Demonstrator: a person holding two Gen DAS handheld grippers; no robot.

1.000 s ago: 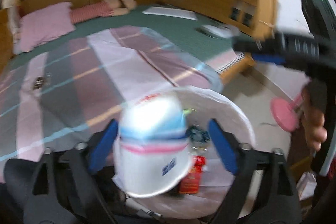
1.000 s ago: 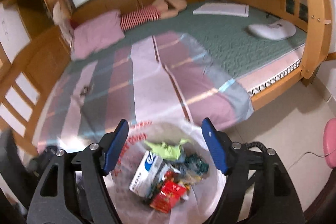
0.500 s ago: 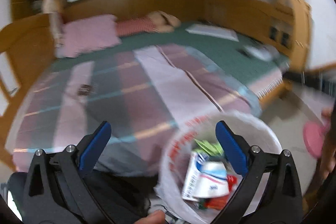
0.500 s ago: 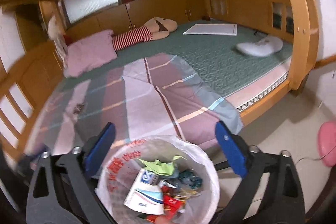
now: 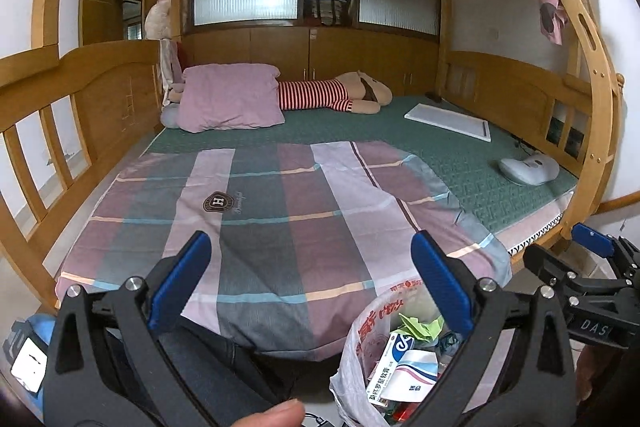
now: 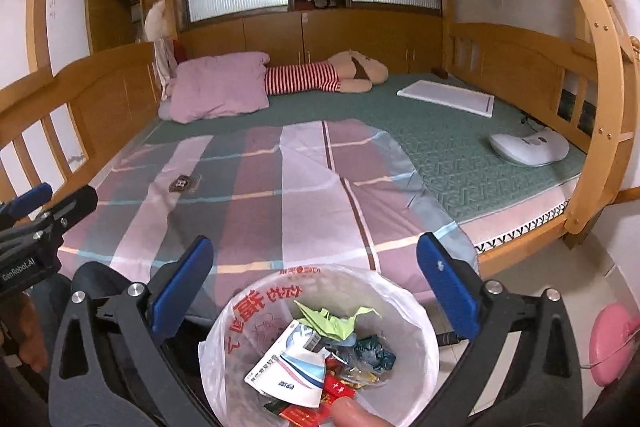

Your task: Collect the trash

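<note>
A white plastic trash bag with red print stands open on the floor at the foot of the bed; it also shows in the left wrist view. Inside lie a white paper cup, a medicine box, green folded paper and red wrappers. My right gripper is open and empty above the bag. My left gripper is open and empty, to the left of the bag, over the blanket edge.
A checked pink and grey blanket covers the near part of the green mattress. A pink pillow, a striped plush toy, a white board and a white device lie on it. A pink stool stands at right.
The paper cup left my left gripper and now lies in the bag. Both grippers have risen and pulled back, and both views tilted up toward the bed.
</note>
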